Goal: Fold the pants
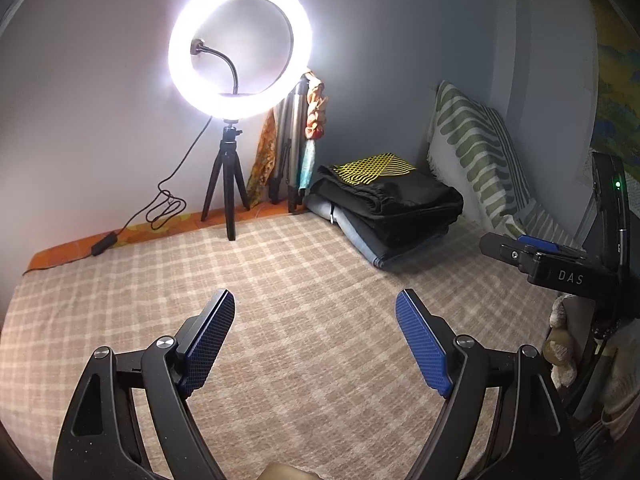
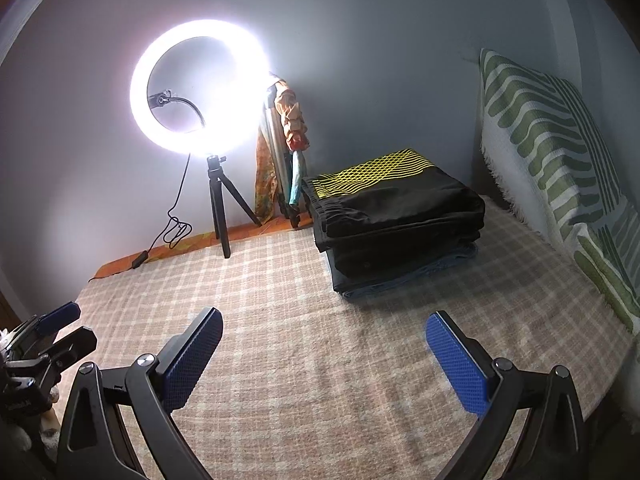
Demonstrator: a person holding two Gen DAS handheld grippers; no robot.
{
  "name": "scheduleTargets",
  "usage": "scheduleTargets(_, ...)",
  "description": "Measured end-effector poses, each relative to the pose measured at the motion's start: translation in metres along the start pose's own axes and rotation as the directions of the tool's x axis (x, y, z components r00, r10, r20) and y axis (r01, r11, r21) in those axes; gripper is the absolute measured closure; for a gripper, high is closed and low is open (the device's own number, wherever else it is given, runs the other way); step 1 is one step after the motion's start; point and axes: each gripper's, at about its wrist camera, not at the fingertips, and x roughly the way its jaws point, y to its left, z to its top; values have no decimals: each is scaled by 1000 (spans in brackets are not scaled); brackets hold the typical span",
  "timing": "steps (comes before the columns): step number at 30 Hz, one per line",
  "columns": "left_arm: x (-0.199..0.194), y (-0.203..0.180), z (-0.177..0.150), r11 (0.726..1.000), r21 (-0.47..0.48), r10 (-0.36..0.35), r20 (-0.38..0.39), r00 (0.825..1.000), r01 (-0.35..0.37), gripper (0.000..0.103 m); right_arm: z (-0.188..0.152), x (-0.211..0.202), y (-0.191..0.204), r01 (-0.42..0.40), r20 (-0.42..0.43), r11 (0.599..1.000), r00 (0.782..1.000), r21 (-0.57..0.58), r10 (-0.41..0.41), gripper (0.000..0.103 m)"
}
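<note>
1. My left claw [image 1: 315, 320] is released, jaws spread wide above the checked bed cover [image 1: 280, 280], gripping nothing.
2. My right claw [image 2: 324, 340] is released too, also empty.
3. The folded pants [image 2: 396, 208] lie stacked ahead and right of both claws, well apart, beside the striped pillow [image 2: 552, 152].

One ring light [image 1: 240, 46], one pillow [image 2: 560, 168], perhaps three folded garments [image 2: 396, 224].

It looks like a bedroom at home: a bed [image 2: 320, 360] with a checked blanket, a striped pillow [image 2: 552, 168], and a ring light [image 2: 200, 92] by the wall.
</note>
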Motion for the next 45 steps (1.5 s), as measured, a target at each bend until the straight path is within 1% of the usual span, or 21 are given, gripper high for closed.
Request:
scheduleTargets(1,-2,-1,-1,1000,2,4,5,1000,-4,19,0,0,0,1,2,1000,1000,1,-1,0)
scheduleTargets(3,-4,-1,-2,1000,7,12,11,1000,-12,12,0,1,-1,-1,4,1000,1000,5,1,0)
scheduleTargets(4,-5,0,-2,1000,12,16,17,1000,-16,11,0,1,-1,-1,5,1000,1000,9,1,0)
scheduleTargets(6,-10,0,-3,999,24,35,35,999,-36,6,0,1,-2,-5,5,1000,1000,18,5,0)
scheduleTargets(8,-15,0,-2,998,30,59,58,997,-60,5,0,1,-2,-2,7,1000,1000,21,2,0)
scheduleTargets(9,-17,0,-2,997,30,67,64,996,-69,2,-1,1,-2,-1,7,1000,1000,21,1,0)
scheduleTargets(10,-19,1,-2,996,27,80,73,994,-82,0,-1,1,-2,-2,5,1000,1000,19,2,0)
scheduleTargets(13,-26,3,0,993,17,111,99,989,-114,1,-4,1,-2,5,5,1000,1000,14,-5,0)
scheduleTargets(17,-26,7,1,994,1,105,89,990,-105,1,-6,0,-3,10,4,1000,1000,15,-10,0)
scheduleTargets(20,-28,7,1,993,-8,116,95,989,-116,1,-6,-1,-3,14,7,1000,1000,13,-14,0)
scheduleTargets(45,-31,6,0,995,-2,97,78,992,-98,1,-9,-1,-2,16,2,1000,1000,7,-16,0)
